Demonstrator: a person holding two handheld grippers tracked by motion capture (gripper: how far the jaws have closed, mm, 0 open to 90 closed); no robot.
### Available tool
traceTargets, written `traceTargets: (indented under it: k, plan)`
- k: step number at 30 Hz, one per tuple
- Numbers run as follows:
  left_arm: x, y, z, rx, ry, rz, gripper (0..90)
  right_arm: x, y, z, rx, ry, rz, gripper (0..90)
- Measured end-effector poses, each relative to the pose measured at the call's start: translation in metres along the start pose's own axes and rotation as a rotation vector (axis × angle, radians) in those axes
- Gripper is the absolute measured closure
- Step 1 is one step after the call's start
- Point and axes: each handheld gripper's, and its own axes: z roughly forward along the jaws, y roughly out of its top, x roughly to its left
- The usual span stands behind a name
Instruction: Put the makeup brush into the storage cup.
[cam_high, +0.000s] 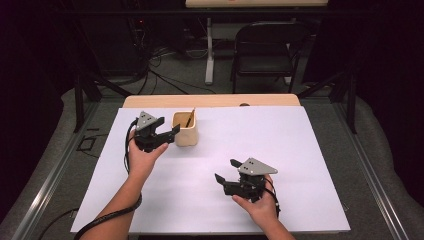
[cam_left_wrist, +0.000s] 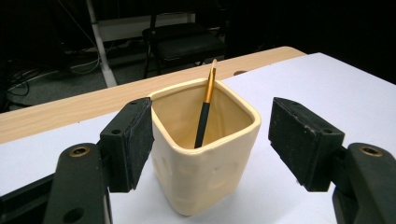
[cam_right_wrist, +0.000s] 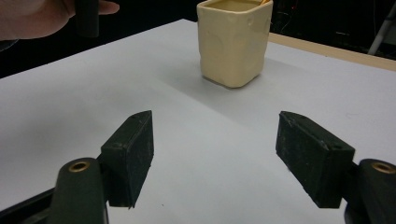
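Sitting near the front edge of the table (cam_high: 310, 200), right of its middle: right gripper (cam_high: 224, 170), held in a hand (cam_high: 260, 202), jaws standing wide apart with nothing between them, just bare white sheet below. Pointing leftward and toward the far-left part of the table. Farther back, resting toward the far-left corner: cream cup (cam_high: 185, 131), squarish, upright, close to the far edge. Standing inside it, leaning against the rim: brush (cam_left_wrist: 205, 109), dark handle low, gold band higher up. Hovering just left of the cup: left gripper (cam_high: 167, 137), carried in the other hand (cam_high: 142, 157), jaws gaping on either side of the cup's near corner. Near pad (cam_left_wrist: 140, 140) lying just beside the cup wall, touching or not, cannot tell; the other pad clearly apart from it. Beyond the far edge, showing on the floor: a folding chair (cam_high: 270, 47) and cables.
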Motion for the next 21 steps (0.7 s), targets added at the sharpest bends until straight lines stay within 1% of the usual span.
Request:
traceTargets:
  k: [8,15,21]
  plan:
    - [-0.004,-0.001,-0.008,-0.006,-0.018,0.013,30.9,0.0,0.0,0.0,-0.001,0.0,-0.003,27.6]
    - [-0.011,-0.003,-0.014,-0.006,-0.035,0.033,30.9,0.0,0.0,-0.001,0.001,-0.001,-0.005,27.7]
    - [-0.015,-0.008,-0.018,0.003,-0.047,0.032,30.9,0.0,0.0,-0.001,0.0,-0.001,-0.006,27.6]
